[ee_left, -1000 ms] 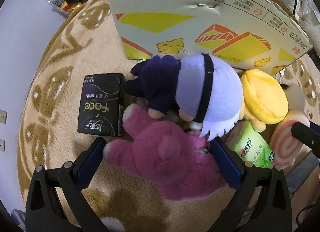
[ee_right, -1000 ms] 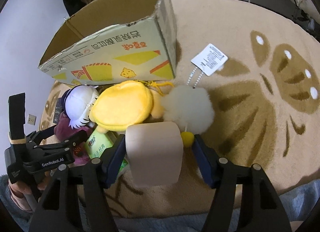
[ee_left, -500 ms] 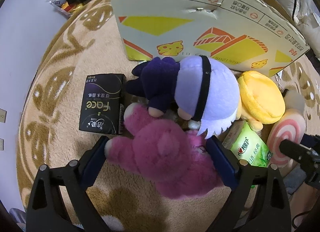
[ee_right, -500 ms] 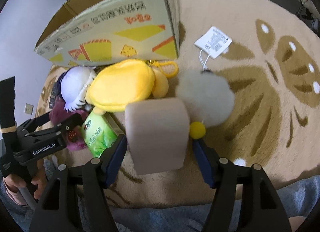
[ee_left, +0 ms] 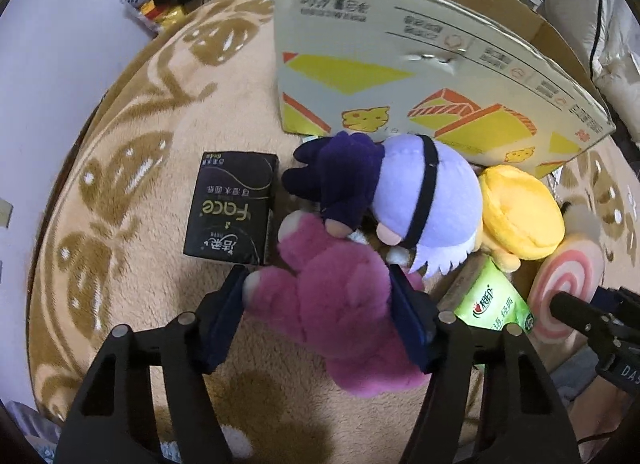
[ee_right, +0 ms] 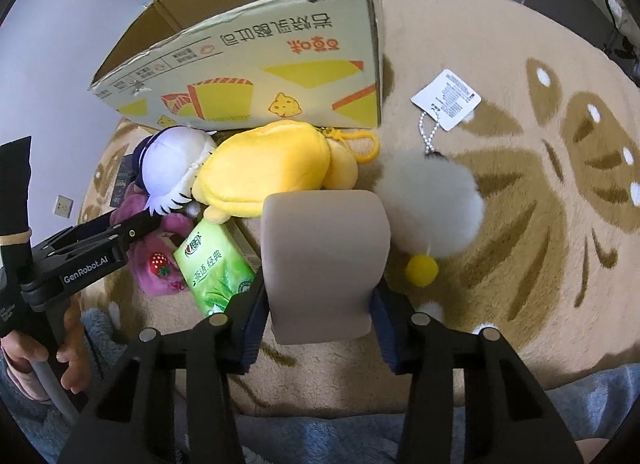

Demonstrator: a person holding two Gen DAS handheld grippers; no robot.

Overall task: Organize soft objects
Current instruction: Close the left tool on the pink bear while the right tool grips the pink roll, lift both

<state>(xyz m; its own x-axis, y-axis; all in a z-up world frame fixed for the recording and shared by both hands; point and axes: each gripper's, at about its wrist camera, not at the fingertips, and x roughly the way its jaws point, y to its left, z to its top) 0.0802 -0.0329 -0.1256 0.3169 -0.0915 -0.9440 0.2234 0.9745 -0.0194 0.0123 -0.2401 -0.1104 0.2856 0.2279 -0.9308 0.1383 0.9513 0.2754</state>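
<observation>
Both grippers have something squishy in them right now. The left gripper (ee_left: 318, 296) sits low-centre in its view with its jaws pressed into the sides of the pink plush (ee_left: 340, 312), which lies on the rug (ee_left: 120, 151). Its long axis runs from centre frame down toward lower right, with an arm sticking out toward the left pad. I can't tell from here which end is the head.

The right gripper (ee_right: 318, 296) is clamped on the roll cushion (ee_right: 324, 260), a fat pinkish-grey cylinder at the centre of its view. Its axis runs straight away from the camera, and the swirl end shows at the right edge of the left view.

Handling guess: both look very light and soft, so the pads sink in and nothing here will break. The fuzzy pile looks slippery, though, so I'd take the plush across its thick torso, not a limb, or it flops and swings. The cushion looks better held mid-length so it doesn't pivot.

The open box (ee_left: 420, 75) stands behind the pile, top of frame. The purple doll (ee_left: 400, 199) leans on the pink plush's upper end, so lifting may drag it. The yellow plush (ee_left: 520, 215), green tissue pack (ee_left: 492, 296), black tissue pack (ee_left: 232, 207) and white pom (ee_right: 432, 211) lie close around.
</observation>
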